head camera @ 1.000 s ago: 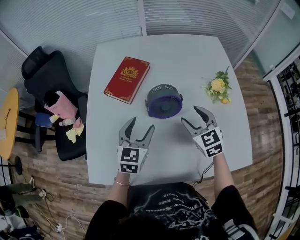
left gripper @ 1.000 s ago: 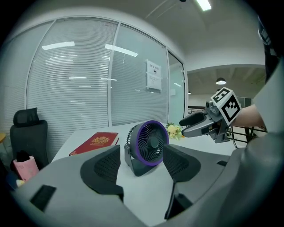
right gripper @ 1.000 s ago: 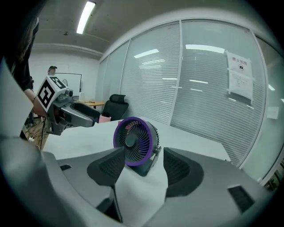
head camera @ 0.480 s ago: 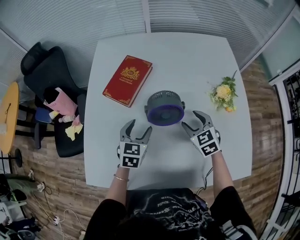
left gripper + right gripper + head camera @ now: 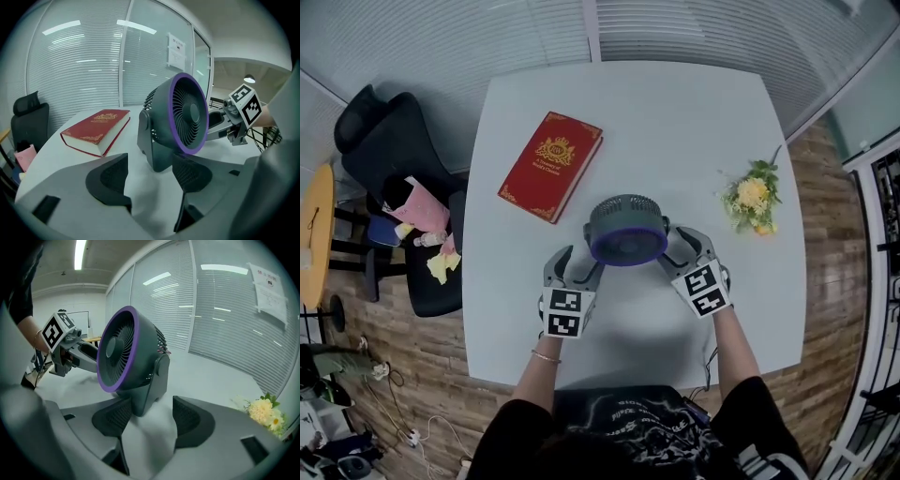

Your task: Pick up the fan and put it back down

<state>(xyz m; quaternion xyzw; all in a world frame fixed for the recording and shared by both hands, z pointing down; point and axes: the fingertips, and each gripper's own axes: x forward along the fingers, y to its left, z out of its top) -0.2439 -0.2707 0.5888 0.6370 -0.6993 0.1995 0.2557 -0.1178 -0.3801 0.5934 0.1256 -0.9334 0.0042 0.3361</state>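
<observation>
A red book and yellow flowers lie well apart on the white table, a black chair beside it.

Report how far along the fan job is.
Nothing is done yet: the fan stands on the table. In hand: the left gripper and right gripper, both open, flank its base without gripping. Left: close, lift, set it down.

Your pale square table fills the middle of the head view; wood-plank floor shows at right and lower left; a black office chair sits at the left edge, with a round yellow side table beyond it; glass walls with slatted blinds run along the top; a ceiling strip light glows at the upper left of your right gripper view.
</observation>
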